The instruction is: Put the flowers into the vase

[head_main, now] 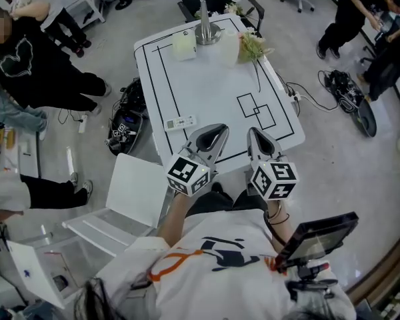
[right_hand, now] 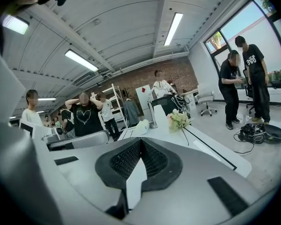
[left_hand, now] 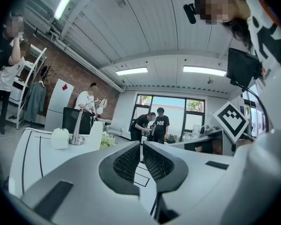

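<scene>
A bunch of pale flowers (head_main: 252, 45) lies at the far right of the white table (head_main: 213, 92), its long stem pointing toward me. A tall white vase (head_main: 229, 48) stands upright just left of the blooms. My left gripper (head_main: 217, 133) and right gripper (head_main: 253, 135) hover side by side over the table's near edge, far short of both. Each is shut with nothing between its fingers. The left gripper view shows its gripper (left_hand: 141, 146) closed, with the vase (left_hand: 94, 135) and flowers (left_hand: 106, 141) far off. The right gripper view shows its gripper (right_hand: 140, 142) closed, with the flowers (right_hand: 179, 120) and vase (right_hand: 159, 115) ahead.
A white jar (head_main: 185, 45) and a lamp base (head_main: 207, 33) stand at the table's far end. A remote (head_main: 181, 122) lies near the left gripper. A white chair (head_main: 137, 189) sits at the near left corner. People stand around, and cables lie on the floor on both sides.
</scene>
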Available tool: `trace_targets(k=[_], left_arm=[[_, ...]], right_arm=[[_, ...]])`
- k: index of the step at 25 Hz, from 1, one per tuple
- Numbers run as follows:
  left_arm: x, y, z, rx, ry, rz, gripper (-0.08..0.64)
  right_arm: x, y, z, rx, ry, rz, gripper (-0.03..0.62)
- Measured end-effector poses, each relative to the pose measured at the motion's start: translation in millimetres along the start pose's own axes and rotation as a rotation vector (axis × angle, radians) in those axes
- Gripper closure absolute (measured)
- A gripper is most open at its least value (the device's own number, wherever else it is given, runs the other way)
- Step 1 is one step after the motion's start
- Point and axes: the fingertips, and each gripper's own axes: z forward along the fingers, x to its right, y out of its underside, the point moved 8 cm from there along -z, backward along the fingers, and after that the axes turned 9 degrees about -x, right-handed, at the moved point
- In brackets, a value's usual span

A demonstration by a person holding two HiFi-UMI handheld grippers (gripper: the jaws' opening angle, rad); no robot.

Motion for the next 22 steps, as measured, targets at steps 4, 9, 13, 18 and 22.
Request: trace_targets(k=[4, 9, 13, 18, 22], left_arm=[[-5, -2, 3, -0.006, 0.006, 0.005, 0.548], [-10, -9, 9, 0.003, 0.002, 0.009, 0.548], [-13, -13, 12, 0.009, -0.005, 0.004, 0.548], [-15, -13, 21, 0.0, -0.023, 0.002, 0.548], [-17, -15, 33, -0.004, -0.046, -0.003, 0.548]], right_arm=[[0, -10, 8, 0.006, -0.001, -0.019, 0.578], [1, -21, 14, 0.015, -0.005, -0.044, 0.578], [5, -22, 17, 0.01, -0.006, -0.049, 0.578], [18, -21, 25, -0.004, -0.014, -0.044, 0.578], [33, -28, 36, -0.012, -0.032, -0.042, 0.578]])
